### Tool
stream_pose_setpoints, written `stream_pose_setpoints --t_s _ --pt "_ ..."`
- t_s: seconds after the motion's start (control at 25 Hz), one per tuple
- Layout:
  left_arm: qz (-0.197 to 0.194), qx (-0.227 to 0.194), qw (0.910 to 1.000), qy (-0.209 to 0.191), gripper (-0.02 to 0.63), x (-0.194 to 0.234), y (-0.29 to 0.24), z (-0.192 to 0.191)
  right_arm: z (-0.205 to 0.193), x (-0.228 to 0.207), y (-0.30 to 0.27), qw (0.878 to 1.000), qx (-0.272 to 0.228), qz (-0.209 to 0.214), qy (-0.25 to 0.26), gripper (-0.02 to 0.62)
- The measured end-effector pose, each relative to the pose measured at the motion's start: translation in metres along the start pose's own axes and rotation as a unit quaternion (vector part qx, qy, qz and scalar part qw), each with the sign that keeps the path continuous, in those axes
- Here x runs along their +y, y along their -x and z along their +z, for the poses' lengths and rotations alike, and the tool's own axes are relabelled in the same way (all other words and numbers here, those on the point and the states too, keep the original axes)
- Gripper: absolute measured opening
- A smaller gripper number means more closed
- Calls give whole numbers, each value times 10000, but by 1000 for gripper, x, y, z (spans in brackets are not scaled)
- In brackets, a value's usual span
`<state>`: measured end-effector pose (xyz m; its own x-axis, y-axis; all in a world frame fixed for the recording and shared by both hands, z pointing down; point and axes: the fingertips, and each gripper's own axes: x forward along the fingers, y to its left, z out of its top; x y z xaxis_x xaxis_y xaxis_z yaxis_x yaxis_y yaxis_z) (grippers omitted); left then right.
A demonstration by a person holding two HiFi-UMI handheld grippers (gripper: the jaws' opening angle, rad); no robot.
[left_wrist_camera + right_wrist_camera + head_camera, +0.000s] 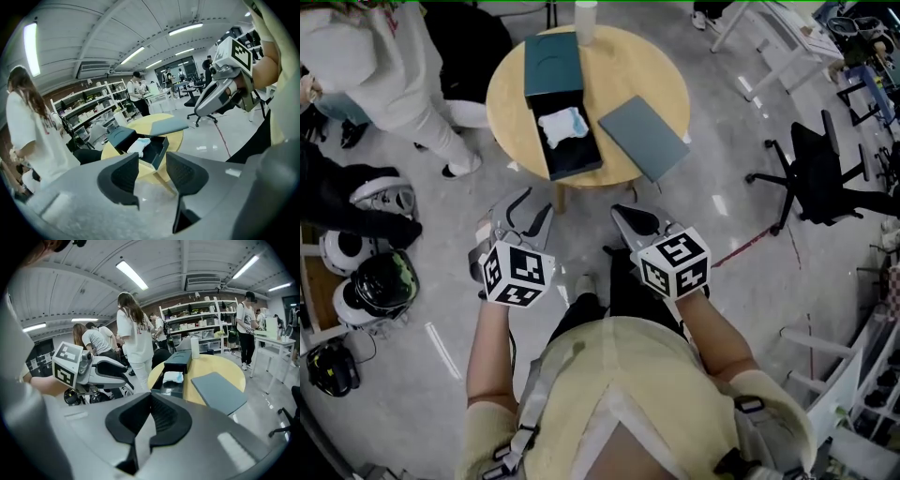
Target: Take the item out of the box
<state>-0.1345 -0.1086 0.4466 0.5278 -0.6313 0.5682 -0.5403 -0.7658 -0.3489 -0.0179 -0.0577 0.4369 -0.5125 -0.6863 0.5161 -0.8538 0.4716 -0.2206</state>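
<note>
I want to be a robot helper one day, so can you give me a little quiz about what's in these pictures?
1. True or false: the white crumpled item lies inside the open dark teal rectangular box.
2. Where is the flat grey-blue rectangular panel? A: on the floor. B: on the round wooden table, beside the box. C: in a gripper.
3. Fill the gap: the right hand-held gripper has its jaws together, but the left hand-held gripper has its jaws ____ with nothing between them.

Key: 1 true; 2 B; 3 open.
</note>
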Motion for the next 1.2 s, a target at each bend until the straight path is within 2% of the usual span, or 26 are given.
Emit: stream_pose_setpoints --t_s 0.28,0.52,0.88,1.2 --pt "163 396 9990 -89 193 22 -39 8 22 -46 -30 9996 105 123 215 5" --pt "65 760 9970 -110 193 38 -82 10 49 -86 -67 9986 201 380 323 5" --pt "-282 1315 9909 -101 193 45 -146 11 66 -133 -105 9947 477 836 375 5" --pt "-739 1829 9799 -294 193 45 -200 3 66 -162 -138 9898 761 1168 279 5"
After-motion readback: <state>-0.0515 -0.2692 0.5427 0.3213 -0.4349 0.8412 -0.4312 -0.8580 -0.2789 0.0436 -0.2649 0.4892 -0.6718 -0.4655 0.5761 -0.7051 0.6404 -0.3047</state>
